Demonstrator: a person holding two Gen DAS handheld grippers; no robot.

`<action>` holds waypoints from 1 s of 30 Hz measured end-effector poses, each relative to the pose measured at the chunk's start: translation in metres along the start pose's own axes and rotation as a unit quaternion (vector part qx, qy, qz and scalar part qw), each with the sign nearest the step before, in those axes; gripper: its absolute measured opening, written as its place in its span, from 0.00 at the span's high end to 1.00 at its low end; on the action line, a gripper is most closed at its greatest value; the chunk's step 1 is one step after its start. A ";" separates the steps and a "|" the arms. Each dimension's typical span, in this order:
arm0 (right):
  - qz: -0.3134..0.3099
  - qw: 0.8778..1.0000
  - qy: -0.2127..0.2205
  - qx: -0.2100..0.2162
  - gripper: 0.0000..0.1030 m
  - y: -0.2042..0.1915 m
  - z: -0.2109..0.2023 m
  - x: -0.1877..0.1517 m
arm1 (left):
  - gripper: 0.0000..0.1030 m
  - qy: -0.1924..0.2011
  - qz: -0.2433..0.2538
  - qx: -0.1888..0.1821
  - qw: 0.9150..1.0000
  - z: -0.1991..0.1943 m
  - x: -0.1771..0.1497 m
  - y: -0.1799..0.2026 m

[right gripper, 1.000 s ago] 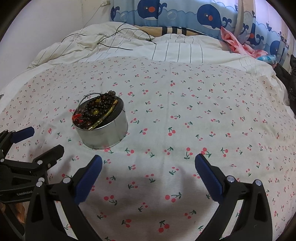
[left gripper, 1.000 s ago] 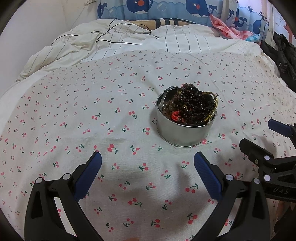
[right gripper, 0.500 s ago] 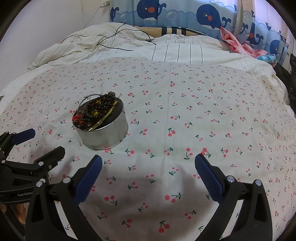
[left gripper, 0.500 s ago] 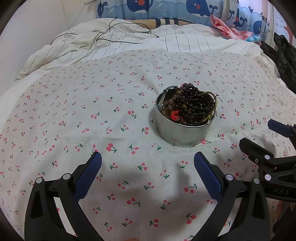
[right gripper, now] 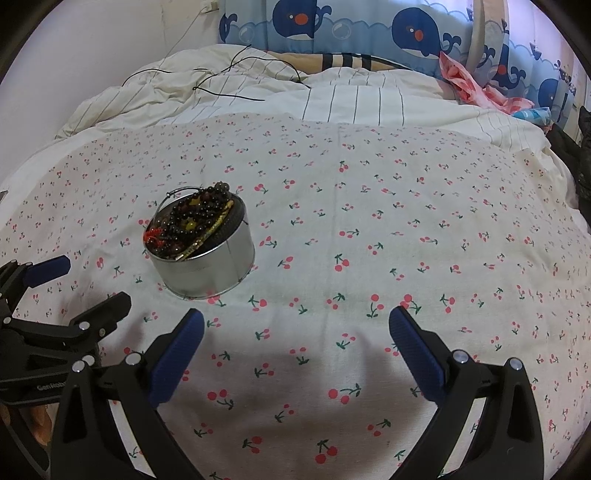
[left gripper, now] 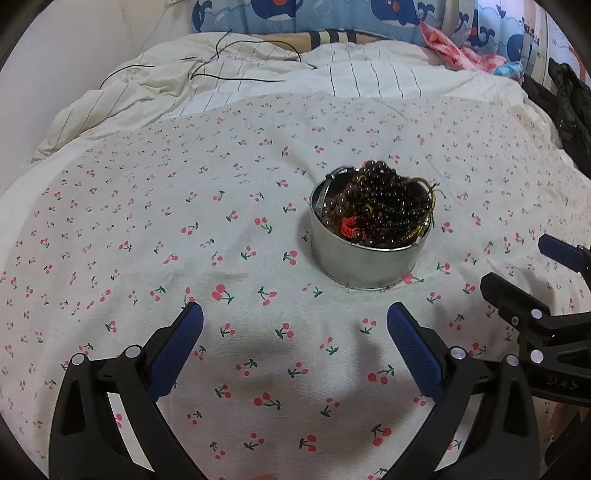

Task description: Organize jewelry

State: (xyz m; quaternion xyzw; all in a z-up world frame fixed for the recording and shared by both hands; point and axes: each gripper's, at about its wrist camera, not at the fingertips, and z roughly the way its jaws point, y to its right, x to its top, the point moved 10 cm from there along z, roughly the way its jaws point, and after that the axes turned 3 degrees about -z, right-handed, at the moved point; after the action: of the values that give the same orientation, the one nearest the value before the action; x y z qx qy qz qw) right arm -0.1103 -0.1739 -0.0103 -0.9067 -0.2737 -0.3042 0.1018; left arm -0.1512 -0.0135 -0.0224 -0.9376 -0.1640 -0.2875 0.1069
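1. A round metal tin [left gripper: 369, 258] stands upright on a cherry-print cloth [left gripper: 184, 240] spread over a bed
2. The tin is heaped above its rim with dark beads [left gripper: 380, 203] (bracelets or necklaces, too tangled to tell apart), with a red woven piece [left gripper: 349, 229] at its near side and a yellow-green cord [left gripper: 424, 221] along its right rim
3. The left gripper [left gripper: 295, 325] hovers in front of the tin and a little to its left, jaws spread wide, pinching nothing
4. The right gripper [right gripper: 295, 325] hovers in front of the tin and well to its right, jaws also spread wide and empty
5. Behind the tin lies a striped quilt [right gripper: 351, 99] with a thin black cable [right gripper: 229, 81] on it, and beyond that a whale-print curtain [right gripper: 417, 33]
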 end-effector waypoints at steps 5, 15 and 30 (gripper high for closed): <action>0.000 1.000 0.000 0.000 0.07 0.000 0.000 0.000 | 0.07 0.003 -0.002 0.000 1.000 -0.001 0.001 0.000; 0.000 1.000 0.000 0.000 0.07 0.001 0.000 0.000 | 0.07 0.002 -0.005 -0.003 1.000 -0.001 0.001 -0.001; 0.004 1.000 0.002 -0.004 0.07 0.005 -0.002 0.002 | 0.07 0.000 -0.006 -0.006 1.000 -0.001 0.001 0.002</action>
State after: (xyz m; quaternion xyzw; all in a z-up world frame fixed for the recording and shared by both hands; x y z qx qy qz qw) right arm -0.1074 -0.1779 -0.0079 -0.9075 -0.2690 -0.3066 0.0997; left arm -0.1506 -0.0151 -0.0215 -0.9372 -0.1675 -0.2891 0.1000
